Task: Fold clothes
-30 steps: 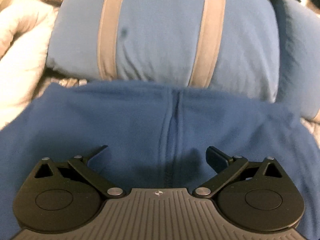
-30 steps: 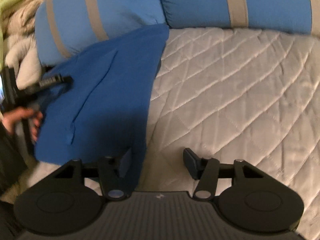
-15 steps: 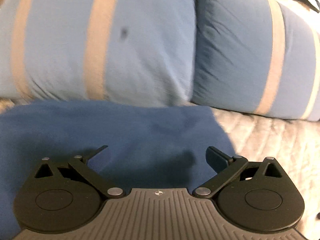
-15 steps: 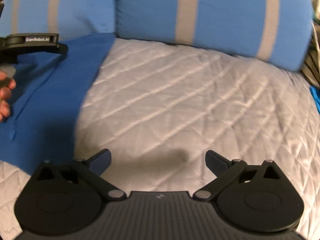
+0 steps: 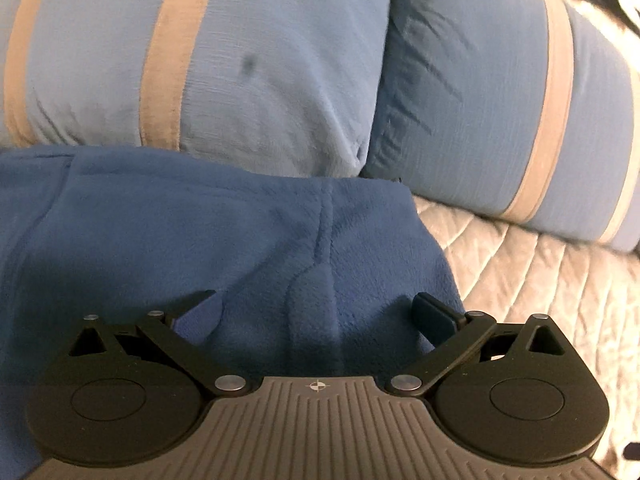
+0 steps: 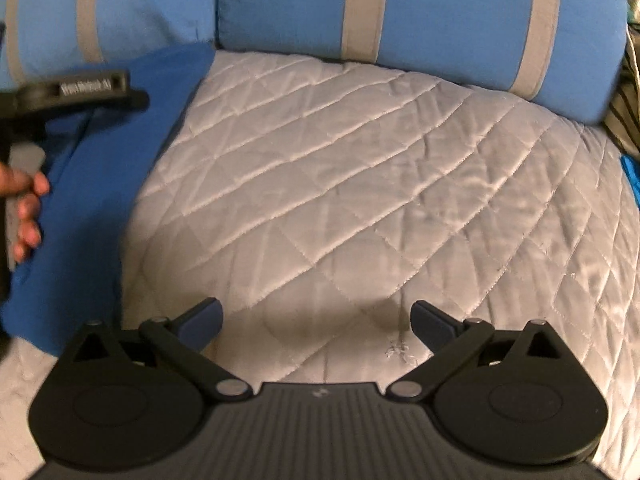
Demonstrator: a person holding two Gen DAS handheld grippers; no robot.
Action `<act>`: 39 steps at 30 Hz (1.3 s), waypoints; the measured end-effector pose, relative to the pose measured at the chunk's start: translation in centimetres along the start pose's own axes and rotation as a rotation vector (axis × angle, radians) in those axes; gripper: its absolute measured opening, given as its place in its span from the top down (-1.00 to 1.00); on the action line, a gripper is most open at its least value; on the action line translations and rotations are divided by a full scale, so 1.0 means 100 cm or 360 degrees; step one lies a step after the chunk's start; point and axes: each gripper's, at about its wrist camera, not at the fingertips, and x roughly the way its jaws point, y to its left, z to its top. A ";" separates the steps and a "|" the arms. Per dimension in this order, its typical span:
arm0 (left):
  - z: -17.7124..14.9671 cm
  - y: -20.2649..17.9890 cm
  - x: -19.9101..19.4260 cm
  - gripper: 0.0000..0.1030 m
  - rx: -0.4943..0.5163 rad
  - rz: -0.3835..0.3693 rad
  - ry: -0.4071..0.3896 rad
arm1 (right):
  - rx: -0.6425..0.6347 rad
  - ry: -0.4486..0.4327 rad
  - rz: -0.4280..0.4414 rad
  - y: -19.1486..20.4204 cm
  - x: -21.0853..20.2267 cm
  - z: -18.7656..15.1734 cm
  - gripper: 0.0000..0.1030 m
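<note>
The blue fleece garment (image 5: pixel 240 248) lies on the left side of the quilted grey bedcover (image 6: pixel 360 184), its far edge pushed up against the foot of a light blue pillow with tan stripes (image 5: pixel 224 52); a raised seam runs down its middle, and its right edge falls off onto the quilting. The left gripper (image 5: pixel 316 312) sits low over the near part of this cloth with its fingers spread wide, the fabric filling the space between them, though neither pad (image 5: pixel 434 314) closes on it and nothing is pinched; whether the tips actually touch the fleece cannot be told. Seen from the right wrist, the same garment (image 6: pixel 104 168) shows as a long blue strip at the left of the bed, with the left gripper's black body (image 6: pixel 76 92) above it and a person's hand (image 6: pixel 24 208) wrapped around its handle. The right gripper (image 6: pixel 316 320) is also spread wide and holds nothing; it points over bare quilting, well apart from the garment, whose near edge lies just left of its left finger. A second striped blue pillow (image 6: pixel 432 12) lies along the far edge of the bedcover
</note>
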 end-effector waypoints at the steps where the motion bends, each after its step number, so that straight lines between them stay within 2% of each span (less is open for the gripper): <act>1: 0.000 0.001 -0.001 -1.00 -0.0023 -0.0008 -0.0012 | 0.0010 0.0005 -0.0002 -0.001 0.002 0.000 -1.00; 3: -0.001 0.003 -0.007 -1.00 -0.0062 0.0010 -0.0048 | 0.0033 0.0016 -0.0004 -0.004 0.004 0.000 -1.00; 5: -0.003 0.005 -0.016 -1.00 -0.0123 0.0077 -0.0117 | 0.0083 0.0026 0.0015 -0.008 0.006 0.000 -1.00; 7: -0.008 0.012 -0.032 -1.00 -0.0225 0.0154 -0.0224 | 0.0089 0.0018 0.0016 -0.008 0.006 -0.001 -1.00; 9: -0.010 0.019 -0.045 -1.00 -0.0346 0.0183 -0.0308 | 0.0081 0.0001 0.0014 -0.007 0.006 -0.002 -1.00; 11: -0.012 0.026 -0.052 -1.00 -0.0418 0.0169 -0.0313 | 0.0093 -0.0011 0.0016 -0.008 0.006 -0.002 -1.00; 14: -0.011 0.028 -0.058 -1.00 -0.0419 0.0171 -0.0255 | 0.0143 -0.0035 0.0002 -0.012 0.006 -0.001 -1.00; 16: -0.011 0.027 -0.066 -1.00 -0.0391 0.0166 -0.0259 | 0.0186 -0.0051 -0.0015 -0.017 0.004 0.000 -1.00; 24: -0.019 0.037 -0.114 -1.00 -0.0393 -0.0040 -0.0275 | 0.0323 -0.0134 -0.0012 -0.030 -0.005 -0.002 -1.00; 27: -0.020 0.042 -0.133 -1.00 -0.0379 -0.0107 -0.0285 | 0.0306 -0.0290 -0.0025 -0.030 -0.020 0.000 -1.00; 30: -0.005 0.059 -0.164 -1.00 -0.0256 -0.0083 -0.0323 | 0.0306 -0.0585 -0.0113 -0.035 -0.050 -0.001 -1.00; 34: 0.014 0.081 -0.204 -1.00 -0.0093 -0.0051 -0.0372 | 0.0342 -0.0802 -0.0037 -0.055 -0.085 0.001 -1.00; 39: 0.052 0.120 -0.266 -1.00 0.0037 0.0052 -0.0419 | 0.0508 -0.0985 0.0048 -0.106 -0.148 0.029 -1.00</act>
